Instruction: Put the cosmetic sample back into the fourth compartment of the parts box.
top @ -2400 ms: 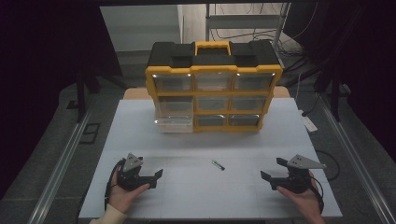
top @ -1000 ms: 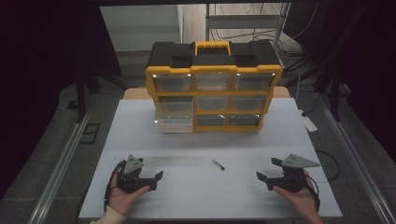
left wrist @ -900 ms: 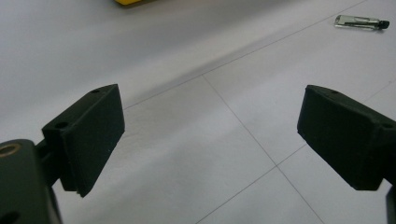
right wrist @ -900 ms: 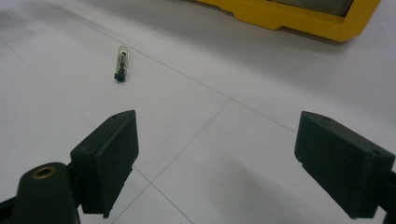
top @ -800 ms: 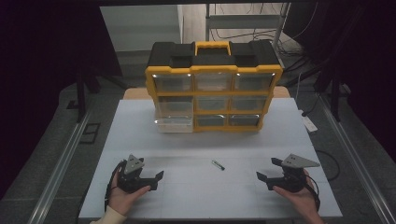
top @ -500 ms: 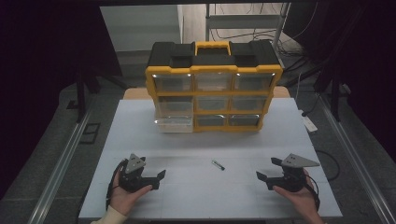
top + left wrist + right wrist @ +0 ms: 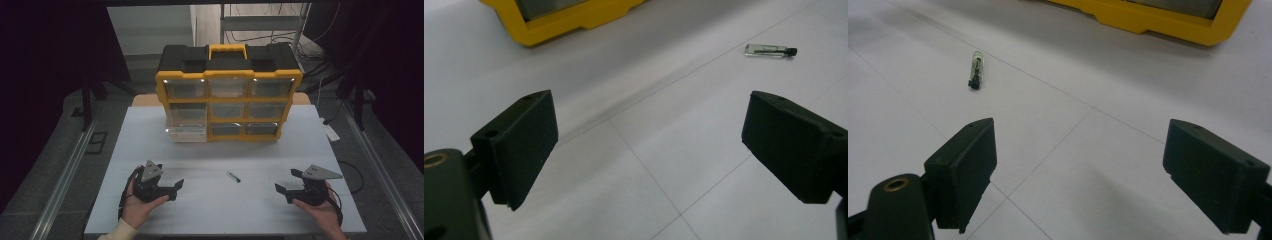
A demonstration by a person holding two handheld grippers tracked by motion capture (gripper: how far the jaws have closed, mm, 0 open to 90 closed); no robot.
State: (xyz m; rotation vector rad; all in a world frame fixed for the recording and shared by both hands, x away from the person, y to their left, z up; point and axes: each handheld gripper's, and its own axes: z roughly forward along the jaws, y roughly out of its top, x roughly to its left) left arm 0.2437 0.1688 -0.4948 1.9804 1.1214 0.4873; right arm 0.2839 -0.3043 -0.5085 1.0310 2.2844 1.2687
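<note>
A small clear glass bulb with a black base (image 7: 233,176) lies on the white table (image 7: 210,210) between my two grippers; the same bulb (image 7: 770,50) lies far up right in the left gripper view, and the bulb (image 7: 976,69) lies up left in the right gripper view. My left gripper (image 7: 176,189) rests low at the table's front left, open, jaws wide with nothing between them. My right gripper (image 7: 283,192) sits at the front right, also open and empty. Its jaws point toward the middle of the table.
A yellow and black drawer organiser (image 7: 229,92) with clear drawers stands at the back of the table; its lower left drawer (image 7: 186,133) is pulled out a little. Its yellow base (image 7: 574,20) edges the left gripper view, and the base (image 7: 1153,20) edges the right gripper view. Metal rails flank the table.
The left gripper has shifted slightly toward the centre of the table. The right gripper has edged a little left. The bulb has not moved.
</note>
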